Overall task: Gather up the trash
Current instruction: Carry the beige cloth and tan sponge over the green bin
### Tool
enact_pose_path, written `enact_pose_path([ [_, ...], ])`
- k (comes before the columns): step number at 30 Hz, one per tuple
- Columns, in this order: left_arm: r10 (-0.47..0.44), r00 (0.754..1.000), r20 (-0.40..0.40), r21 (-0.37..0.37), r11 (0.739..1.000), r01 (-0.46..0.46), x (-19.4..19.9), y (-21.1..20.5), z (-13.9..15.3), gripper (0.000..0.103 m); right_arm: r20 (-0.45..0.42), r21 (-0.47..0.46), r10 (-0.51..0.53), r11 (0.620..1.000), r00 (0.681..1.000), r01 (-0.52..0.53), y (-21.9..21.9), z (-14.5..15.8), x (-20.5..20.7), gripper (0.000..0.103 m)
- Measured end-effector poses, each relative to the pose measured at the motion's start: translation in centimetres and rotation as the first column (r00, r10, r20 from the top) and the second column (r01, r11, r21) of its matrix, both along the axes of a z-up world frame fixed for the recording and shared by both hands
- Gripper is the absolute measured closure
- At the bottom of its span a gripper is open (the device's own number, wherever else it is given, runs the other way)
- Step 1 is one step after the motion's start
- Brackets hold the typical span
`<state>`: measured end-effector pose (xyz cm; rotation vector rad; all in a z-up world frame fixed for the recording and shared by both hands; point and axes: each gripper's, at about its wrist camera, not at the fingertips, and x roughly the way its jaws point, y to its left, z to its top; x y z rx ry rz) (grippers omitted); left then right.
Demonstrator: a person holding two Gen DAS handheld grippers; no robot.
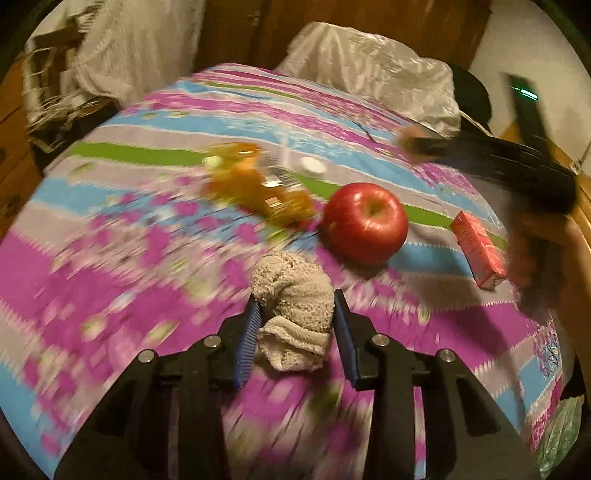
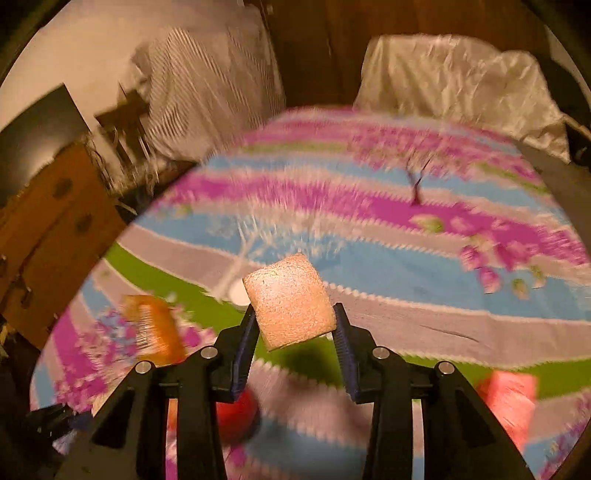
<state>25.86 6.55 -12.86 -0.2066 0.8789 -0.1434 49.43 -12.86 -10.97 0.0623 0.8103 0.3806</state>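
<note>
A beige crumpled cloth point(image 1: 295, 314) is seen pinched between the blue pads of the left hand-held gripper point(image 1: 297, 328), low over a bed point(image 1: 129, 288) covered in a sheet striped magenta, blue, grey and green. Just beyond the cloth a red apple point(image 1: 365, 221) rests on the sheet; an orange-tinted clear wrapper point(image 1: 258, 184) lies to the apple's left, a small white disc point(image 1: 313, 165) lies behind it, and a red carton point(image 1: 478, 251) lies to its right. The right hand-held gripper point(image 2: 295, 325) is seen clamped on a tan, square, sponge-like piece point(image 2: 291, 301), which is carried clear of the sheet, a dark shadow being cast below it. In the right wrist view the apple point(image 2: 240, 413) is partly hidden behind the gripper's left finger, and the wrapper point(image 2: 155, 328) and carton point(image 2: 509, 402) are badly smeared by motion blur. In the left wrist view the right gripper is registered only as a dark streak at the right edge, with the hand point(image 1: 535, 258) holding it blurred below. A white crinkled pillow point(image 1: 373, 70) sits at the bed's far end against brown wooden panelling point(image 1: 236, 29). A pale draped cloth point(image 1: 140, 44) hangs at upper left, beside wooden furniture point(image 2: 55, 240). What the white disc is cannot be told. A greenish plastic bag point(image 1: 561, 435) is cut off at the lower right edge.
</note>
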Motion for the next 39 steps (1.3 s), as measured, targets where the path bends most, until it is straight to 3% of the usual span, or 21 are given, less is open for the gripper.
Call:
enact_pose_path([
  [6, 0.078, 0.995, -0.065, 0.0, 0.997, -0.078, -5.9, 2.9, 0.8, 0.067, 0.048, 0.089, 0.011, 0.996, 0.999, -0.015, -2.5, 5.8, -11.4, 0.062],
  [11, 0.054, 0.999, 0.0, 0.016, 0.998, -0.054, -8.7, 2.0, 3.8, 0.067, 0.011, 0.133, -0.006, 0.991, 1.0, 0.004, -2.9, 7.6, -21.0, 0.062],
  [17, -0.04, 0.993, 0.115, 0.045, 0.998, 0.035, -11.7, -0.6, 8.0, 0.067, -0.091, 0.157, -0.045, 0.986, 0.995, 0.059, -3.7, 7.6, -31.0, 0.062],
  [24, -0.19, 0.971, 0.143, 0.012, 0.982, 0.19, -14.6, -5.9, 9.8, 0.067, -0.11, 0.177, -0.168, 0.967, 0.98, 0.186, -6.9, 8.5, -40.0, 0.062],
  [30, -0.357, 0.918, 0.173, 0.027, 0.933, 0.358, -17.3, -12.0, 11.0, 0.067, -0.07, 0.147, -0.308, 0.938, 0.949, 0.315, -11.1, 10.3, -46.8, 0.062],
  [35, -0.505, 0.838, 0.205, 0.037, 0.86, 0.509, -19.3, -17.9, 12.7, 0.067, -0.026, 0.119, -0.43, 0.895, 0.902, 0.43, -14.9, 12.2, -52.0, 0.062],
  [39, -0.604, 0.765, 0.223, 0.046, 0.791, 0.611, -20.9, -22.7, 13.8, 0.067, -0.002, 0.1, -0.556, 0.827, 0.831, 0.553, -19.0, 13.4, -57.3, 0.062],
])
